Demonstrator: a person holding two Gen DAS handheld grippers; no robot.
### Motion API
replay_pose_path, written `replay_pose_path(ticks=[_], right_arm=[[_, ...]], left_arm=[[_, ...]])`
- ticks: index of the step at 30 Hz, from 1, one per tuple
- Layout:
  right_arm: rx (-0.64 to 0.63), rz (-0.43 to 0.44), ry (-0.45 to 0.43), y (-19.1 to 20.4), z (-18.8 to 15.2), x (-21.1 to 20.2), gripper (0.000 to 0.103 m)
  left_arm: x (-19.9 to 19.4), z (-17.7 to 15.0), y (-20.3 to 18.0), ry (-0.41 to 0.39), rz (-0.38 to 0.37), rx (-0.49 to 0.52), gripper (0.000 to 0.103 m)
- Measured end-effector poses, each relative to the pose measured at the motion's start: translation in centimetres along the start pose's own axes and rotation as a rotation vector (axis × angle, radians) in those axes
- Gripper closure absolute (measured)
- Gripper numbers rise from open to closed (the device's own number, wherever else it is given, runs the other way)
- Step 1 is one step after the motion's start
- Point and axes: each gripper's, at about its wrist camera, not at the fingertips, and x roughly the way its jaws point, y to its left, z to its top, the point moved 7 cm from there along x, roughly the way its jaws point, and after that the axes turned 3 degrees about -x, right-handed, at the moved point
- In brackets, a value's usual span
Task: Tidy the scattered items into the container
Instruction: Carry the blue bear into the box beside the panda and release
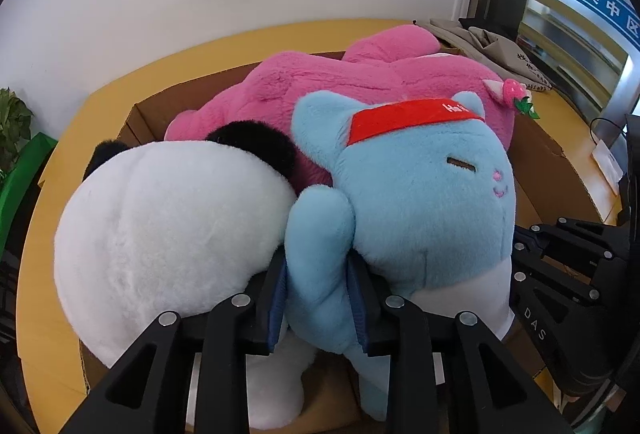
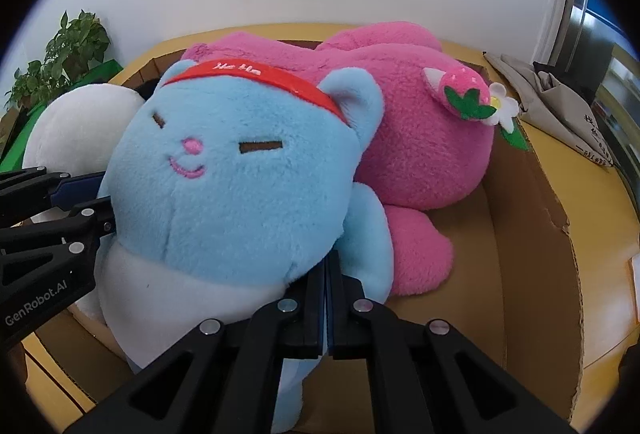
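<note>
Three plush toys fill one cardboard box (image 2: pixel 524 234): pink (image 2: pixel 420 138), white (image 1: pixel 168 226), blue (image 2: pixel 240 186). Left tool (image 1: pixel 318 298) clamps the blue toy's arm; right tool (image 2: pixel 326 298) is pressed together.

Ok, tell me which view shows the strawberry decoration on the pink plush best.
The right wrist view: the strawberry decoration appears large, with leaves and white flower. The left wrist view shows it small, at the pink plush edge.

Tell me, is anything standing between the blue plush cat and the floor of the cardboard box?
Partly. The blue plush cat hangs over the cardboard box, pressed against the white panda plush and the pink plush. Bare box floor shows beside the pink plush.
</note>
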Motion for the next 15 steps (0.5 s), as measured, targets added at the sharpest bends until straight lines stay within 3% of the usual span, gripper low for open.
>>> replay_pose_path(ticks=[8, 10, 11, 12, 13, 14, 15], right_arm=[[0.017, 0.014, 0.002, 0.3, -0.2, -0.5, 0.101], [0.017, 0.015, -0.001, 0.5, -0.3, -1.0, 0.100], [0.023, 0.009, -0.006, 0.4, -0.3, -1.3, 0.098], [0.036, -0.005, -0.015, 0.1, -0.3, -1.8, 0.085], [0.050, -0.030, -0.031, -0.4, -0.3, -2.5, 0.057], [0.068, -0.058, -0.054, -0.9, -0.4, -3.3, 0.042], [0.089, -0.072, -0.078, -1.4, -0.6, -4.2, 0.017]], left_arm=[[-2.2, -1.1, -0.7, 0.002, -0.028, -0.033, 0.065], [-3.4, -1.7, -0.6, -0.007, -0.052, -0.055, 0.056], [-4.1, -2.0, -0.6, -0.015, -0.067, -0.067, 0.046], [-4.8, -2.3, -0.6, -0.022, -0.081, -0.080, 0.034], [-5.6, -2.5, -0.5, -0.033, -0.090, -0.090, 0.029], [-6.5, -2.7, -0.3, -0.056, -0.078, -0.095, 0.018], [-7.5, -3.0, -0.1, -0.083, -0.059, -0.100, 0.010]])
